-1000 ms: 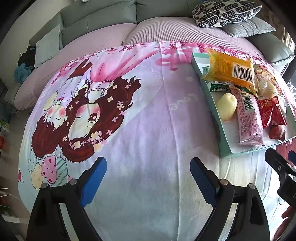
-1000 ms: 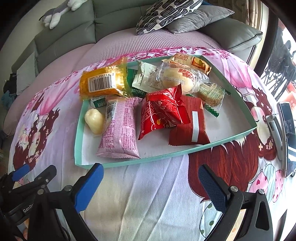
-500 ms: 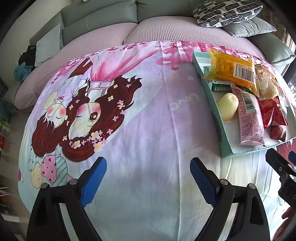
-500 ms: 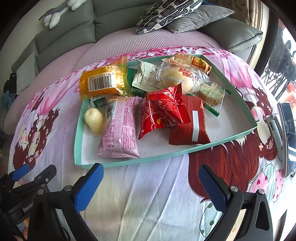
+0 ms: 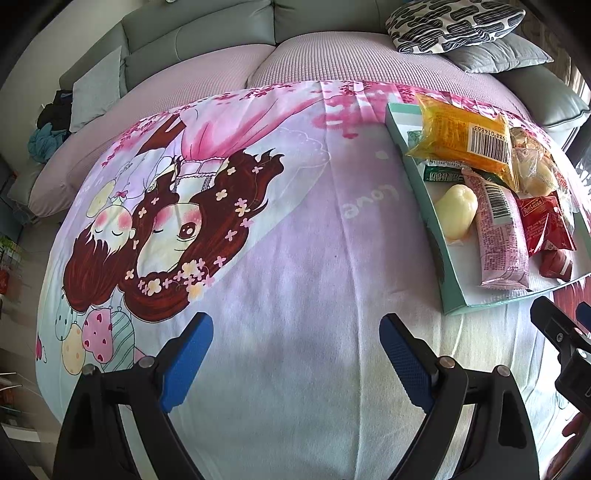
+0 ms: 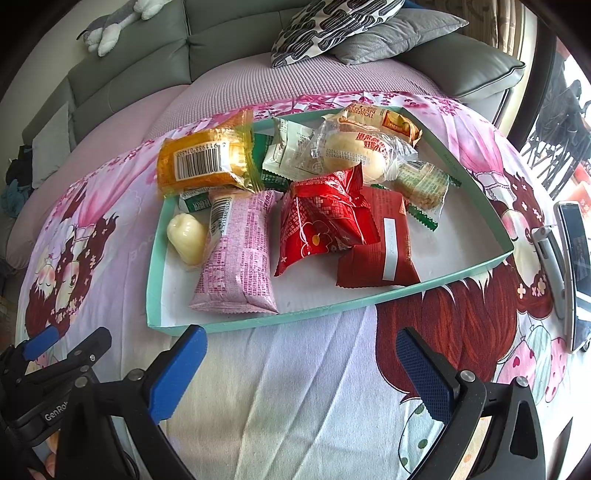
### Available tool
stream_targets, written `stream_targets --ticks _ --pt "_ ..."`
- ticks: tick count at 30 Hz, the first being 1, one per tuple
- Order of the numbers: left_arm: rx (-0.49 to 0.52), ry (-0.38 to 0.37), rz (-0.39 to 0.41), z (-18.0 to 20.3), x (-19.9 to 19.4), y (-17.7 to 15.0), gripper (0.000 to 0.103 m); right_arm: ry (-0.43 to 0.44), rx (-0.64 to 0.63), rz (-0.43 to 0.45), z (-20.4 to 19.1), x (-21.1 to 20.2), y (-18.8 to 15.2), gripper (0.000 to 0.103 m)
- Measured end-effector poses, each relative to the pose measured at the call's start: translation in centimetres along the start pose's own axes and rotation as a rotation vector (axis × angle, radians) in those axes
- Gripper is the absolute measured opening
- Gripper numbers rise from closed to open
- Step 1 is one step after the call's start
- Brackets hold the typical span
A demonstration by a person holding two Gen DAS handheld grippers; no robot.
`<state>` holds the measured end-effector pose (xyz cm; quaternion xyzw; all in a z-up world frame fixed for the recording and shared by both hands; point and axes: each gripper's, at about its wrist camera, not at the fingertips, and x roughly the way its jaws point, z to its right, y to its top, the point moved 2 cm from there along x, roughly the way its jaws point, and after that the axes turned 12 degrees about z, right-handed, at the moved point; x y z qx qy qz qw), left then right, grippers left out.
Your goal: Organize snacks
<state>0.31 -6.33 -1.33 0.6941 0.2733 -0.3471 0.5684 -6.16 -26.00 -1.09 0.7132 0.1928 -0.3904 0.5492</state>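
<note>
A teal-rimmed tray (image 6: 369, 301) lies on the cartoon-print cloth and holds several snacks: an orange pack (image 6: 205, 162), a pink pack (image 6: 238, 251), a red pouch (image 6: 321, 221), a dark red pack (image 6: 384, 240), a pale yellow piece (image 6: 186, 238) and clear-wrapped buns (image 6: 362, 151). The tray also shows at the right of the left wrist view (image 5: 448, 291). My right gripper (image 6: 301, 369) is open and empty, just in front of the tray's near rim. My left gripper (image 5: 295, 358) is open and empty over bare cloth, left of the tray.
A phone on a stand (image 6: 572, 266) lies at the right edge of the cloth. Grey sofa cushions and a patterned pillow (image 6: 332, 26) sit behind. The cloth (image 5: 258, 258) left of the tray carries only its print. A plush toy (image 6: 110, 26) rests on the sofa back.
</note>
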Motion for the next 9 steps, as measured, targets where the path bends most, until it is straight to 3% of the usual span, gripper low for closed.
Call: stream_targets --ticks 9 --pt "-0.013 -0.004 0.005 -0.16 -0.09 0.12 0.092 0.000 0.000 0.000 0.01 0.04 0.09 0.103"
